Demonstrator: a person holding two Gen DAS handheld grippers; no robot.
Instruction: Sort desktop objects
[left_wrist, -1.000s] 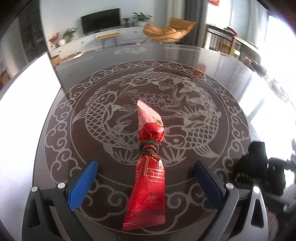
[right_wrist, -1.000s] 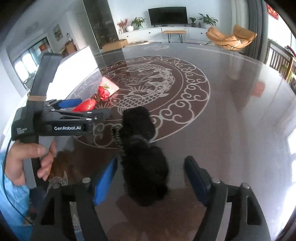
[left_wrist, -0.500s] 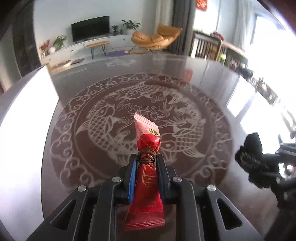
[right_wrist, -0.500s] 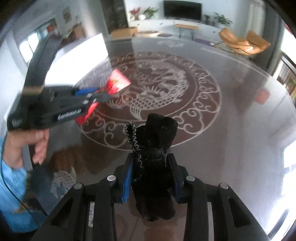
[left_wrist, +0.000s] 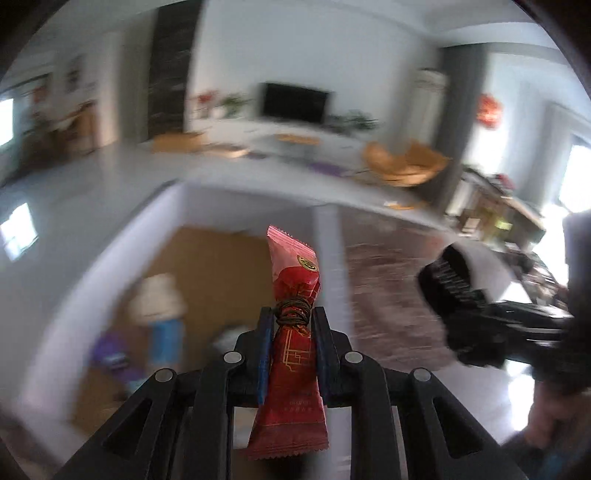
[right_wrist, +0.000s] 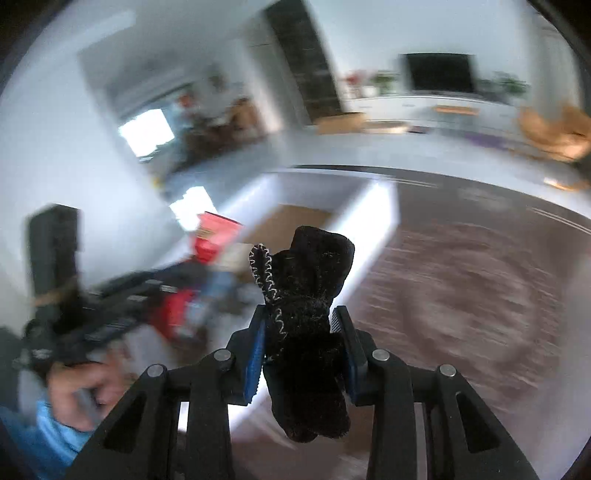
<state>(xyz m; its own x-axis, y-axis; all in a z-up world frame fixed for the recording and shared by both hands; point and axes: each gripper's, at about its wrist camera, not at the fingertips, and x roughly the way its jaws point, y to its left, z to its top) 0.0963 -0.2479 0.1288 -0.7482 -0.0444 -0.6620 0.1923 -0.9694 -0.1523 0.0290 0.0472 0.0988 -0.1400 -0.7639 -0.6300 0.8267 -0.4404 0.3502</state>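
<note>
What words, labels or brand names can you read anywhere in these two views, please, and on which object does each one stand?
None can be read.
Red snack packet in the left gripper: gold emblem and small print near the bottom, too small and blurred.
Left gripper body seen from the right wrist: white lettering, smeared by motion.
Red wall ornament: blurred.
Black knitted glove: no text.
</note>
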